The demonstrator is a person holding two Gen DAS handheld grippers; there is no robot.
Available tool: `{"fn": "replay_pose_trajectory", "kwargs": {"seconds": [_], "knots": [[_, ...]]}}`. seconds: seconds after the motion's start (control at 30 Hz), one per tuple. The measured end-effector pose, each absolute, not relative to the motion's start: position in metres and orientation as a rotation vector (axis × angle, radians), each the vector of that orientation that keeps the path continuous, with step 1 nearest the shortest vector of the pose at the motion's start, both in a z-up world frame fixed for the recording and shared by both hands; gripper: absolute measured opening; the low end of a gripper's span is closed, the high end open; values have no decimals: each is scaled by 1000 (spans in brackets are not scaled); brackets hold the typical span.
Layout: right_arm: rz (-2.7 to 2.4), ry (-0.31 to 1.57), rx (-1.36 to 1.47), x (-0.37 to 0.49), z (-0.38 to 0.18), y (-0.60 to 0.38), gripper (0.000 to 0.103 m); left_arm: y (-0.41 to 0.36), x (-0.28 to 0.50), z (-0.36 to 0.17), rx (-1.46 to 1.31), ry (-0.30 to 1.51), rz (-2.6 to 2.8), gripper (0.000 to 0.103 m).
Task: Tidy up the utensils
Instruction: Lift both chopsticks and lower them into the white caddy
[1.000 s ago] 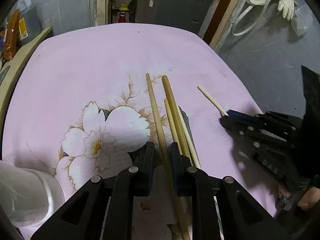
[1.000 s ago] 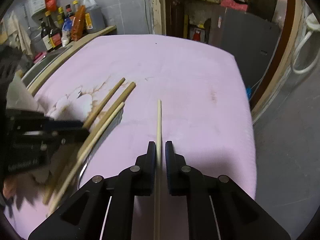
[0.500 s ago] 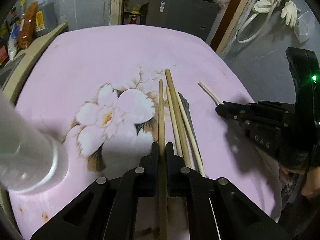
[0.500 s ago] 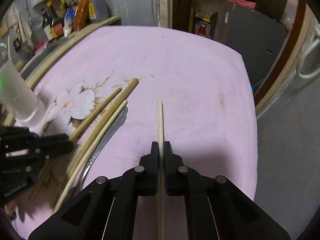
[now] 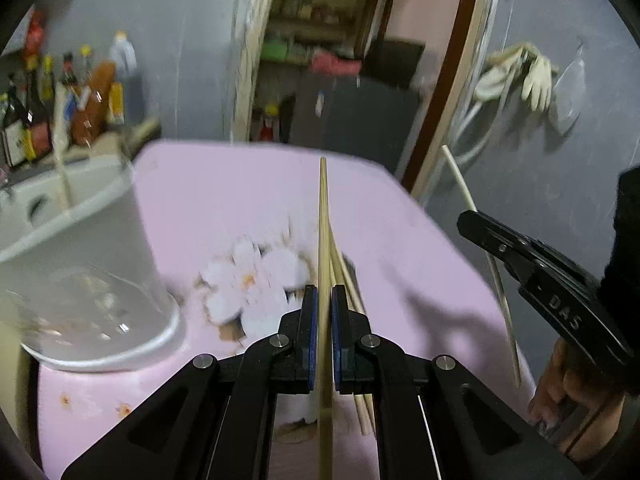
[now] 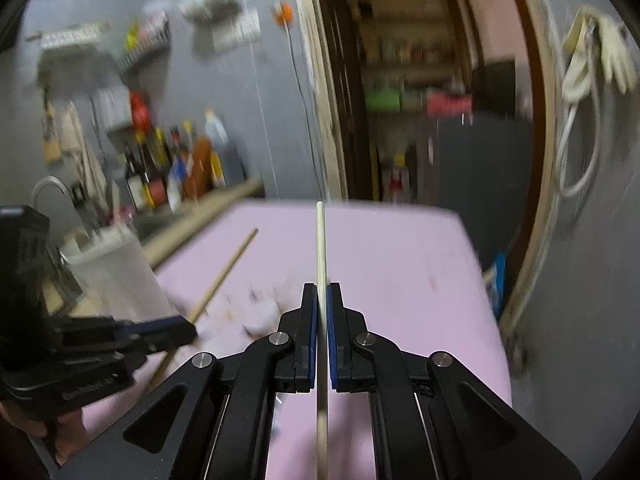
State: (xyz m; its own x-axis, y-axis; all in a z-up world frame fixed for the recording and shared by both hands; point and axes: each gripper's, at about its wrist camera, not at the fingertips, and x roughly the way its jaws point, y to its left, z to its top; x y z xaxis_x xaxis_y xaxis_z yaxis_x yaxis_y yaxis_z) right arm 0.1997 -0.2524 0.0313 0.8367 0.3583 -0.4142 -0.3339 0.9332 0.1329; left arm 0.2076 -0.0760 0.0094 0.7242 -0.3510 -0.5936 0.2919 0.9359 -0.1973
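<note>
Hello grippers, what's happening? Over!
Left gripper shut on brown wooden chopstick. Right gripper shut on pale thin chopstick. Clear plastic cup nearby left.

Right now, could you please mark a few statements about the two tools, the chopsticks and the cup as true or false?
1. The left tool grips a chopstick. True.
2. The right tool is empty. False: it grips a pale chopstick.
3. The cup stands on the pink cloth. True.
4. No chopsticks remain on the cloth. False: spare chopsticks lie there.
</note>
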Motion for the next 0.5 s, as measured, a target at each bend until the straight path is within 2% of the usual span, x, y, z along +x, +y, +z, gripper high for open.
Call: {"fn": "replay_pose_trajectory", "kwargs": {"seconds": [0.27, 0.5], "knots": [[441, 180, 125, 176, 74, -227, 3, -50, 180, 65, -110, 400, -289, 4], [533, 74, 196, 189, 104, -185, 3, -10, 177, 98, -134, 284, -213, 4]]}}
